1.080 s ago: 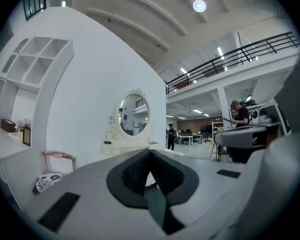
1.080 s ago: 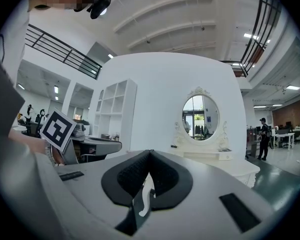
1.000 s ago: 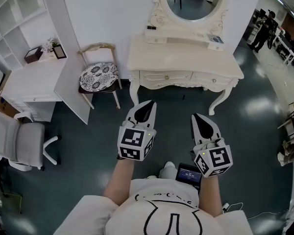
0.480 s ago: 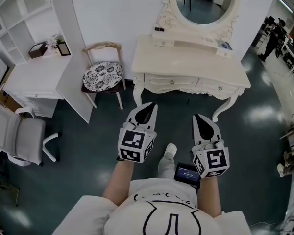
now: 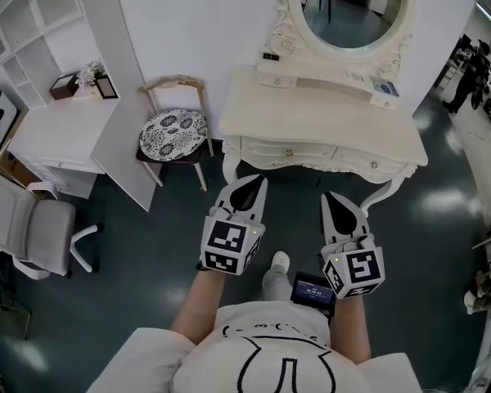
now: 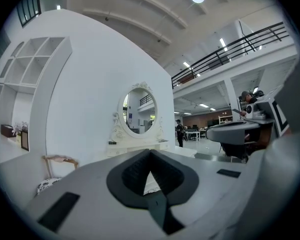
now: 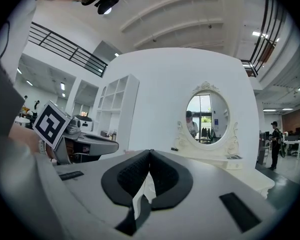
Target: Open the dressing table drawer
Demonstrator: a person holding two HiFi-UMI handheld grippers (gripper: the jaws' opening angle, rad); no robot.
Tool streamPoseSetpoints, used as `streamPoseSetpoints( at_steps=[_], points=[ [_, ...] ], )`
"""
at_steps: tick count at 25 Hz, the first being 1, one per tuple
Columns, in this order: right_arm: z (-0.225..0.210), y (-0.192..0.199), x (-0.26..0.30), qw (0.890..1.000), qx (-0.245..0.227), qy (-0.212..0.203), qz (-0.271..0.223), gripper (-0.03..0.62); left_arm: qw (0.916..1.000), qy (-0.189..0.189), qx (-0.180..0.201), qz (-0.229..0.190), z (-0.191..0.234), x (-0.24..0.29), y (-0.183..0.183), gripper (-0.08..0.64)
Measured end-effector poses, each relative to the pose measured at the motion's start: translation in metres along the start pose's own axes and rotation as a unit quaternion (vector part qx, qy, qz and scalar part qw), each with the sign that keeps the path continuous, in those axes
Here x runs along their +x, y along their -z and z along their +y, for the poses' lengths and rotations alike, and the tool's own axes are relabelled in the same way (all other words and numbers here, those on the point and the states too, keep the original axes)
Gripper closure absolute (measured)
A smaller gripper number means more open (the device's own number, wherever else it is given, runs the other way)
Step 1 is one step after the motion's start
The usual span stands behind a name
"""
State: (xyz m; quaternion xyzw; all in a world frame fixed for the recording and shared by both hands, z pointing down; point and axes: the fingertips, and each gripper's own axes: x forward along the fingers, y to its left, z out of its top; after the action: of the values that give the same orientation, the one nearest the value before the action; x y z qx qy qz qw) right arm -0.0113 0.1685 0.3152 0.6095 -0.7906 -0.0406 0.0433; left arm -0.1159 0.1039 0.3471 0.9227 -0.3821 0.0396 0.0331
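The cream dressing table (image 5: 323,119) with an oval mirror (image 5: 356,6) stands against the white wall ahead. Two shallow drawers run along its front, the left drawer (image 5: 288,151) and the right drawer (image 5: 373,164), both pushed in, each with a small knob. My left gripper (image 5: 253,183) hangs shut and empty just short of the left drawer. My right gripper (image 5: 333,197) is also shut and empty, below the gap between the drawers. In the left gripper view the mirror (image 6: 139,109) rises beyond the closed tips (image 6: 150,152). In the right gripper view the mirror (image 7: 206,116) shows beyond the closed tips (image 7: 150,152).
A chair with a patterned cushion (image 5: 173,128) stands left of the table. A white partition (image 5: 113,97), a white desk (image 5: 53,133) and a grey office chair (image 5: 24,223) lie further left. People stand far off at the right (image 5: 473,64). Dark floor surrounds me.
Both grippers have advanced toward the dressing table, which now sits lower and closer in the head view. Their jaws stay shut.
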Motion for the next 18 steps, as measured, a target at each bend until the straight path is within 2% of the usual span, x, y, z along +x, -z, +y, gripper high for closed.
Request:
streamPoseSetpoints(
  at_steps=[5, 18],
  points=[
    [-0.035, 0.006, 0.031, 1.0, 0.009, -0.008, -0.001, 0.574, 0.9999, -0.011, 0.008, 0.009, 0.008, 0.042, -0.003, 0.543],
    [-0.124, 0.013, 0.112, 0.998, 0.037, -0.049, -0.002, 0.574, 0.9981, -0.06, -0.003, 0.015, 0.035, 0.151, -0.017, 0.543]
  ],
)
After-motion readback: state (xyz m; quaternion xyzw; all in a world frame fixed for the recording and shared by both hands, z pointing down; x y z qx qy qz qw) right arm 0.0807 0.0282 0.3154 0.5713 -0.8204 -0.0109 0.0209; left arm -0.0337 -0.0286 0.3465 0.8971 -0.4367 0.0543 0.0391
